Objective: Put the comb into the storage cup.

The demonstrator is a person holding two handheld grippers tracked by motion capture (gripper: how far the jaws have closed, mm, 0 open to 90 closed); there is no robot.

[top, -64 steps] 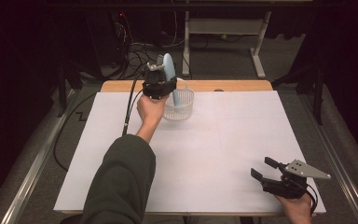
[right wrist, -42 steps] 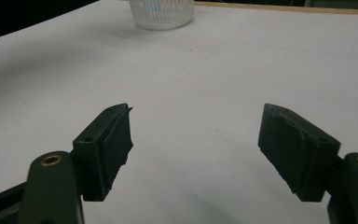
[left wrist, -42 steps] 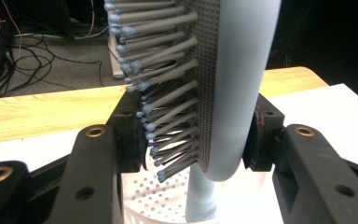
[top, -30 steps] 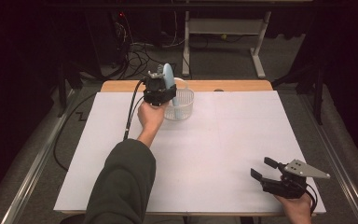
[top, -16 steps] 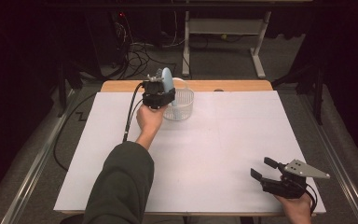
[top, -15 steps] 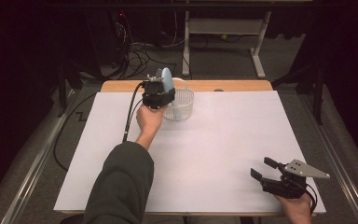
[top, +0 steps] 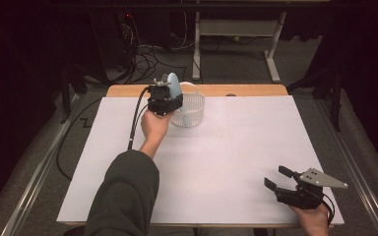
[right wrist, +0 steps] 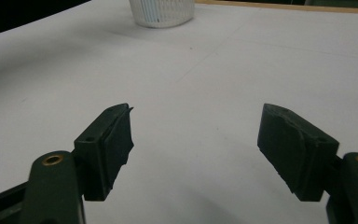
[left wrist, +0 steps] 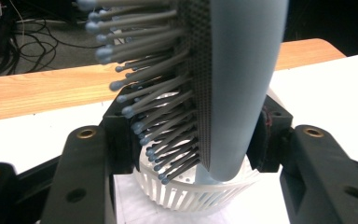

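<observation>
While its jaws have just been loosening, the left gripper (top: 165, 100) brackets an upright hairbrush (left wrist: 233, 84), lower than before, handle down in the basket (top: 191, 112) near the table's (top: 236, 162) far edge; the right gripper (right wrist: 196, 154) gapes wide, empty.

Basket (top: 189, 109) on the bench (top: 216, 162), toward the far edge, left of centre. Hairbrush (top: 173, 86) upright, lower end down inside the basket at its left side, bristles facing left in the high view. Left claw (top: 170, 98) just left of the basket, at the far-left part of the bench, jaws either side of the hairbrush (left wrist: 233, 84) above the basket (left wrist: 191, 191). Right claw (top: 277, 178) at the near-right corner, well apart from the basket, low over bare bench (right wrist: 214, 74), nothing between its jaws. Basket (right wrist: 161, 11) far ahead of the right claw (right wrist: 196, 144).
</observation>
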